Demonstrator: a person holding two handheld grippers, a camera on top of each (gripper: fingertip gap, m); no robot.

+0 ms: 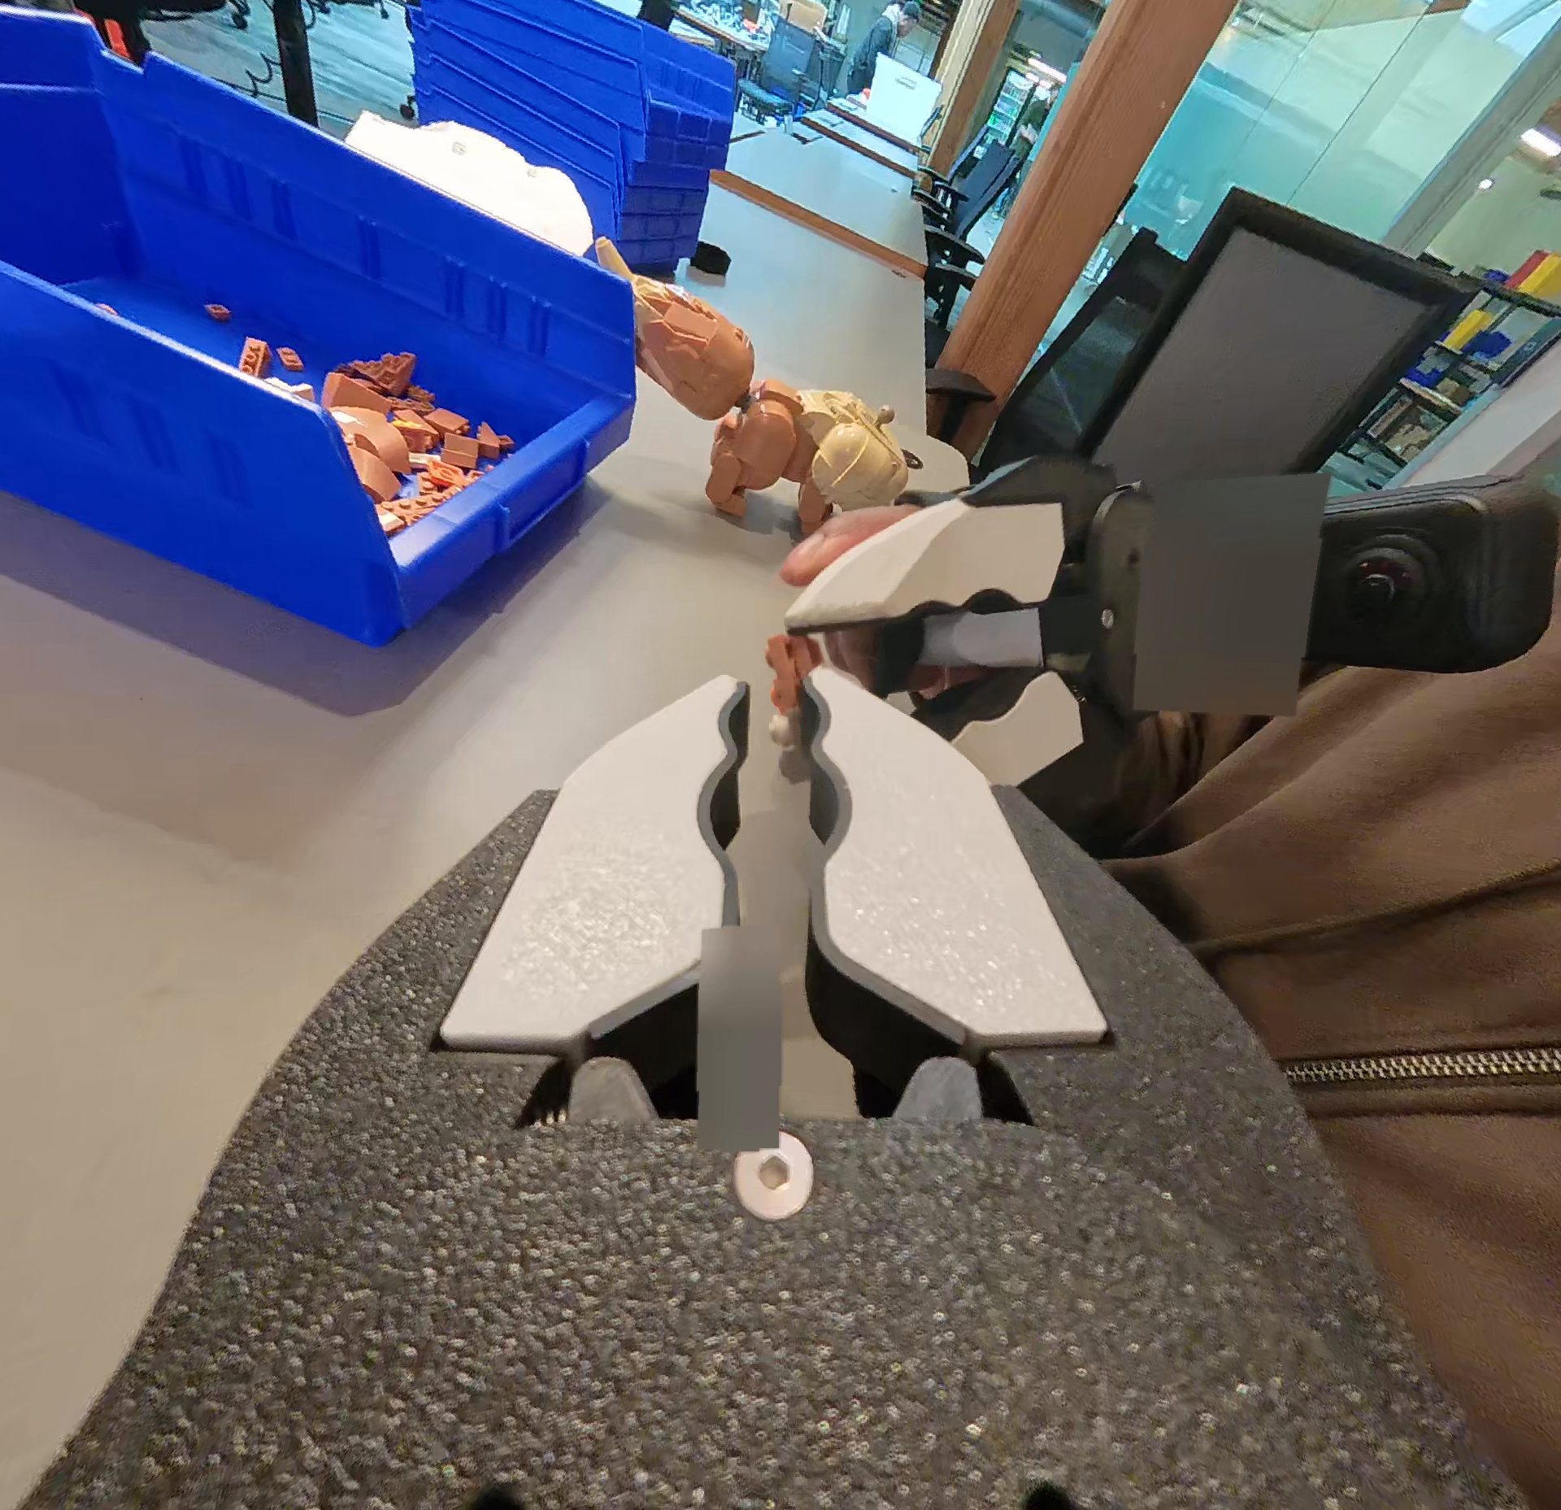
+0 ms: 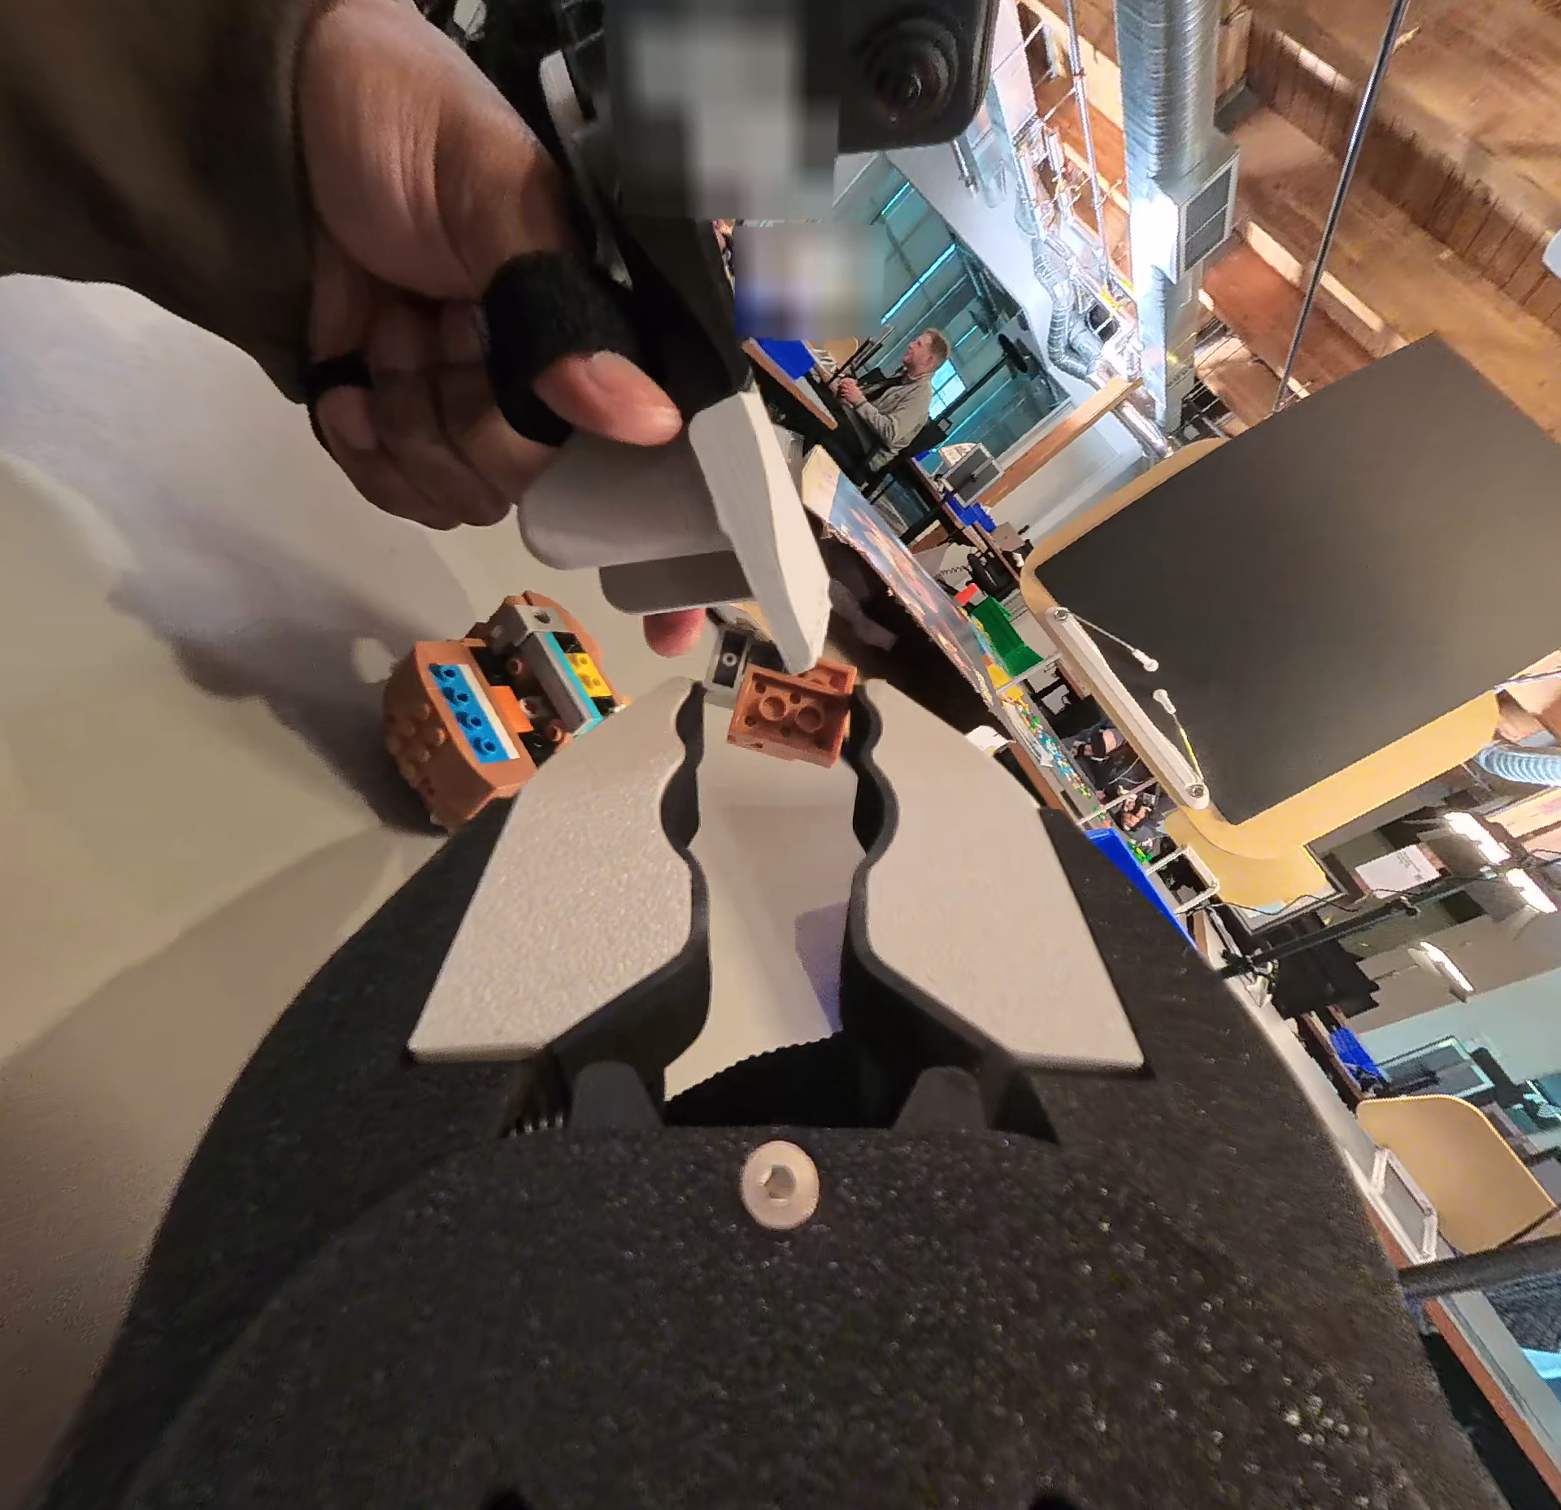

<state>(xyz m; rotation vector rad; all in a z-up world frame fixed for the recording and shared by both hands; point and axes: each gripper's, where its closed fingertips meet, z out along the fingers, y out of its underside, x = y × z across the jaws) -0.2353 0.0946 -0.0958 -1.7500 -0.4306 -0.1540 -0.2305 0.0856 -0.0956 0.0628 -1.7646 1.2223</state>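
At frame centre of the right wrist view, a brown brick (image 2: 790, 713) hangs pinched by the left gripper (image 2: 798, 658) between the right gripper (image 2: 777, 709)'s spread jaws, while only the left wrist view shows the blue bin (image 1: 473, 489) at upper left on the table (image 1: 211, 794).

The grey table (image 1: 211, 794) lies bare to the left of the left gripper (image 1: 775, 692). Ahead-left a blue bin (image 1: 338, 422) walls that side, a brick animal (image 1: 760, 422) just past its corner. The right gripper (image 1: 794, 625) crowds in from the right, tips nearly touching. Between them a brown piece (image 2: 790, 713) fills the gap; a brick block (image 2: 498, 701) sits close by on the table
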